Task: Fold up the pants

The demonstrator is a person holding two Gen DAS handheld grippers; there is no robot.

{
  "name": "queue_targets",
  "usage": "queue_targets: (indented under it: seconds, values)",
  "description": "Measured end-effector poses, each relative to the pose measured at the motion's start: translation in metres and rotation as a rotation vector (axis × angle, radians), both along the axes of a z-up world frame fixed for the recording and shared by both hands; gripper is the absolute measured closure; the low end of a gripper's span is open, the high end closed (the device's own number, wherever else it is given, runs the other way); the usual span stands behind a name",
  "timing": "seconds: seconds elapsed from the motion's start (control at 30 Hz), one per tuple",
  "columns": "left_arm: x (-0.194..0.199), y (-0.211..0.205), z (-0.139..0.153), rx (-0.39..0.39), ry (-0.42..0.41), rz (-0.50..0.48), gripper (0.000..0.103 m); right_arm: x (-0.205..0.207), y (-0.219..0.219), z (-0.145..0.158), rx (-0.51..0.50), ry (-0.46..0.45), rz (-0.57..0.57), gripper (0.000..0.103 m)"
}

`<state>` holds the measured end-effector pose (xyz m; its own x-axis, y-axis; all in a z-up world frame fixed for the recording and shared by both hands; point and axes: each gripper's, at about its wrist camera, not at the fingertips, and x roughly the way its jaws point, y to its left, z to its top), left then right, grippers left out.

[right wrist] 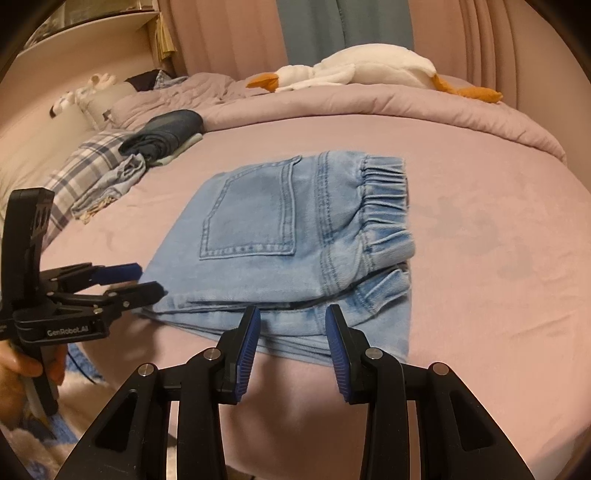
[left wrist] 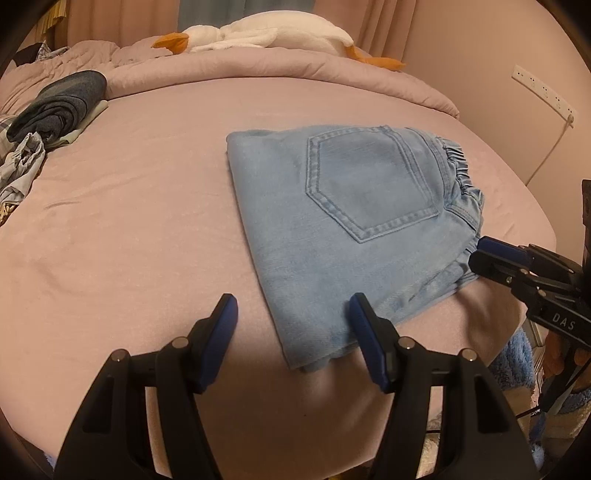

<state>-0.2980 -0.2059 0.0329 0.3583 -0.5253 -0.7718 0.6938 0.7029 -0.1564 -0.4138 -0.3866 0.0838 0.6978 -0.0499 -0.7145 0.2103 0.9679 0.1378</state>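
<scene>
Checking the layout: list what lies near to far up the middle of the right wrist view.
right gripper → folded light-blue jeans → bare pink sheet → rolled comforter → white goose plush → curtains

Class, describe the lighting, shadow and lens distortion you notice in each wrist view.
Left wrist view: warm dim light, fisheye bows the bed, a dark shadow pools under the left gripper. Right wrist view: same curvature, black vignette corners, the jeans stay sharp.
</scene>
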Motion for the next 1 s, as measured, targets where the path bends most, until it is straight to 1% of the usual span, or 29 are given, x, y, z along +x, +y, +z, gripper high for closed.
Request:
queue_targets:
  seconds: [0.07, 0.17, 0.23, 0.37, 0.4, 0.43, 0.53, 0.63, 0.67, 0.7, 1.0]
  values:
    - [0.000, 0.000, 0.000, -0.002, 0.002, 0.001, 0.040, -0.001, -0.002, 0.000, 0.001, -0.001, -0.012, 0.066]
    - [0.002, 0.001, 0.001, -0.013, 0.011, 0.008, 0.039, -0.004, -0.012, -0.001, 0.031, -0.007, -0.045, 0.061]
    - [0.004, 0.002, 0.002, -0.028, 0.015, 0.013, 0.039, -0.007, -0.022, -0.001, 0.075, -0.020, -0.069, 0.054]
    - [0.009, 0.004, 0.007, -0.080, 0.024, 0.011, 0.039, -0.010, -0.047, -0.002, 0.217, -0.051, -0.119, 0.042]
    - [0.011, 0.003, 0.007, -0.092, 0.037, 0.009, 0.038, -0.010, -0.053, -0.003, 0.252, -0.054, -0.130, 0.035]
    - [0.012, 0.003, 0.007, -0.098, 0.047, 0.010, 0.038, -0.010, -0.056, -0.004, 0.271, -0.056, -0.143, 0.031]
    - [0.020, 0.001, 0.008, -0.124, 0.080, 0.018, 0.037, -0.007, -0.064, -0.008, 0.304, -0.046, -0.168, 0.030]
    - [0.025, 0.000, 0.008, -0.155, 0.119, 0.018, 0.036, -0.003, -0.068, -0.012, 0.360, -0.039, -0.161, 0.029]
    - [0.028, -0.001, 0.007, -0.169, 0.143, 0.021, 0.036, -0.001, -0.069, -0.013, 0.378, -0.038, -0.158, 0.028]
    - [0.031, -0.001, 0.006, -0.178, 0.159, 0.023, 0.036, 0.001, -0.070, -0.014, 0.390, -0.037, -0.156, 0.024]
    - [0.047, -0.008, -0.002, -0.212, 0.241, 0.035, 0.036, 0.013, -0.084, -0.020, 0.475, -0.019, -0.159, 0.022]
